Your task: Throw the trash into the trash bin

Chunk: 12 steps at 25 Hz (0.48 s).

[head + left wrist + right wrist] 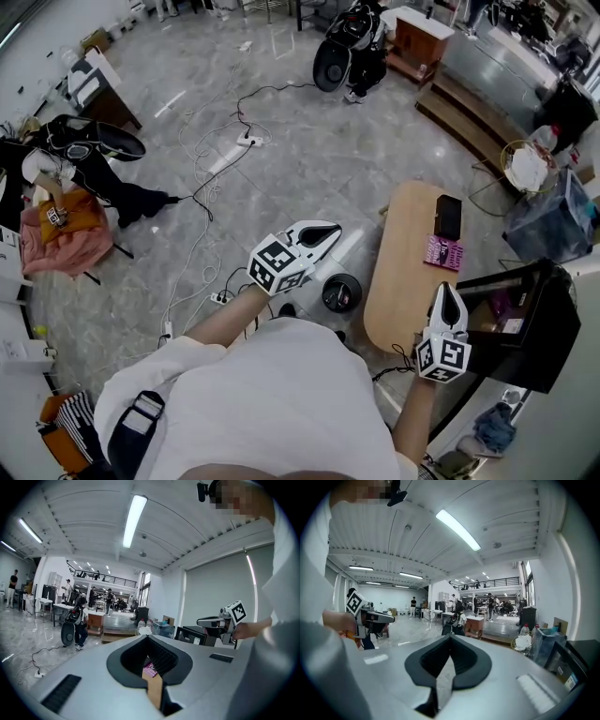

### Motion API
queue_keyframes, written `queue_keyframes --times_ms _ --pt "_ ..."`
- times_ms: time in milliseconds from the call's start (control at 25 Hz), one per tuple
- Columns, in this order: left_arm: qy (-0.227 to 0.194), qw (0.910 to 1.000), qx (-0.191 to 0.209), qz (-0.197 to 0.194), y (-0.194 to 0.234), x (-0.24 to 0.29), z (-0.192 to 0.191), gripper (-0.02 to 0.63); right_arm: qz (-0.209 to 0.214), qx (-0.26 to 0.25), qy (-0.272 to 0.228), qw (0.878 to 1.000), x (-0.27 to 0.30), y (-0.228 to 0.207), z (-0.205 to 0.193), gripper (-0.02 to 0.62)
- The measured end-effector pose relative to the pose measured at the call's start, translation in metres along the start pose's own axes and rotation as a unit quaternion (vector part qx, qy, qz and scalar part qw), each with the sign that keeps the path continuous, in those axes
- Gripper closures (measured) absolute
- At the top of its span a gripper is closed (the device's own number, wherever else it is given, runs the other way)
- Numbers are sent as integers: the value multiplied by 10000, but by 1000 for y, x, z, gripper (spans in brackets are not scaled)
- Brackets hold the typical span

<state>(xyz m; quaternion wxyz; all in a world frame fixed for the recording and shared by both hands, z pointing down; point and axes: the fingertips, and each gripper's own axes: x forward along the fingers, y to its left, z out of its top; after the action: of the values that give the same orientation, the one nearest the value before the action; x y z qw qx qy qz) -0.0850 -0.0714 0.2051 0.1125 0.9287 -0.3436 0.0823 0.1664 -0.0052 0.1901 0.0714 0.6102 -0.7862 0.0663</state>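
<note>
Both pairs of jaws are closed with nothing held, the left gripper (330, 230) and right gripper (448, 291) raised over the floor. A round black bin (341, 292) stands just beside the wooden table (403, 281), where a pink packet (442, 253) lies.

Head view steeply down over wooden table (401, 246), gripper views near-level, facing outward — sharing the backpack person (76, 620).

Open lab hall, cables (217, 161) across floor (309, 159), mezzanine (492, 581), workbenches (61, 605)
</note>
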Motion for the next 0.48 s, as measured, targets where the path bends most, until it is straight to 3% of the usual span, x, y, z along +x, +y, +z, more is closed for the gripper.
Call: queue_keyframes --times_ms 480 --pt "6 9999 -115 7 3 1 -3 600 -71 82 24 9999 1 -6 0 584"
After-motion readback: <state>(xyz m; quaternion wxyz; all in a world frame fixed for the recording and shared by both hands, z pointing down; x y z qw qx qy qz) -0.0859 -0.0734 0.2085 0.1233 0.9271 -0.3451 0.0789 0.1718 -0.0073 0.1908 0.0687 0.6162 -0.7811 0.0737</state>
